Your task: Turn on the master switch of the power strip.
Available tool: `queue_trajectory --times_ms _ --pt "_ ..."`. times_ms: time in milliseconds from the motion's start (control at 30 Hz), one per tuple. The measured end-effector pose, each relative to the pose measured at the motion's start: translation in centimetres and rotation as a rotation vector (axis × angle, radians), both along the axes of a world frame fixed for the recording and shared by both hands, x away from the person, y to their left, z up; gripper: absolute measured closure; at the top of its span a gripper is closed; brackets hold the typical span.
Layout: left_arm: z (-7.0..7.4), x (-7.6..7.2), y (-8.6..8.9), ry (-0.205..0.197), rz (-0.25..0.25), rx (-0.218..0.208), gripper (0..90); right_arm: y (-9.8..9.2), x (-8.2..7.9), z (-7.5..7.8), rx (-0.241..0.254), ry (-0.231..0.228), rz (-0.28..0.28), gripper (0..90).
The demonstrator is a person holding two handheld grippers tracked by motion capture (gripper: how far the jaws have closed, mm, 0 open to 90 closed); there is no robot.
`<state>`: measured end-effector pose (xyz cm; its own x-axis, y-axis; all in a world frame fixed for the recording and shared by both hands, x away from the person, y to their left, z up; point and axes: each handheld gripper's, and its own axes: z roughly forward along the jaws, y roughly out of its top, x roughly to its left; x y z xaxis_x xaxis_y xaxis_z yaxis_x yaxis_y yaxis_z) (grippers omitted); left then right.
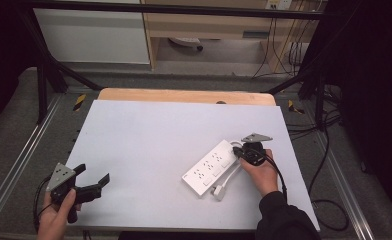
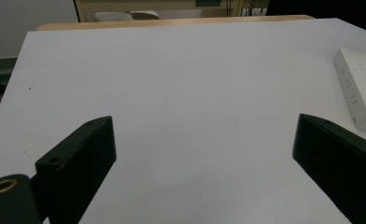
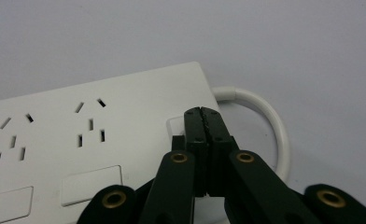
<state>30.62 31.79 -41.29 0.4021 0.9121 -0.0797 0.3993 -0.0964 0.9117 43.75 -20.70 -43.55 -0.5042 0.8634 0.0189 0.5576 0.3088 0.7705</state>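
Note:
A white power strip (image 1: 209,167) lies at an angle on the right half of the table, and its white cable (image 1: 230,179) loops back to a plug (image 1: 219,191) near the front. My right gripper (image 1: 235,150) is shut with nothing between its jaws. In the right gripper view its joined tips (image 3: 203,112) lie over a rocker switch (image 3: 174,125) at the cable end of the power strip (image 3: 102,140); I cannot tell whether they touch it. My left gripper (image 1: 91,173) is held open at the front left, well away from the strip (image 2: 361,93), with bare table between its jaws (image 2: 204,121).
The table (image 1: 159,130) has a pale top and a wooden strip (image 1: 184,95) along its far edge. A black frame with rails surrounds it. Cables (image 1: 329,200) trail on the floor at the right.

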Motion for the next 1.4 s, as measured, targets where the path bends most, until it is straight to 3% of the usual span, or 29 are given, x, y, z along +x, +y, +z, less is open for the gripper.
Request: queue_trajectory --times_ms 933,1233,1400 --pt "-0.1 0.0 0.1 0.001 0.002 -0.006 6.0 -0.2 0.0 0.9 0.082 -0.040 -0.005 89.2" --pt "-0.1 0.0 0.0 0.002 0.000 -0.004 6.1 -0.3 0.0 1.5 0.123 -0.055 -0.010 80.5" --pt "-0.1 0.0 0.1 0.002 0.001 -0.004 6.0 -0.4 0.1 1.9 0.130 -0.059 -0.021 66.6"
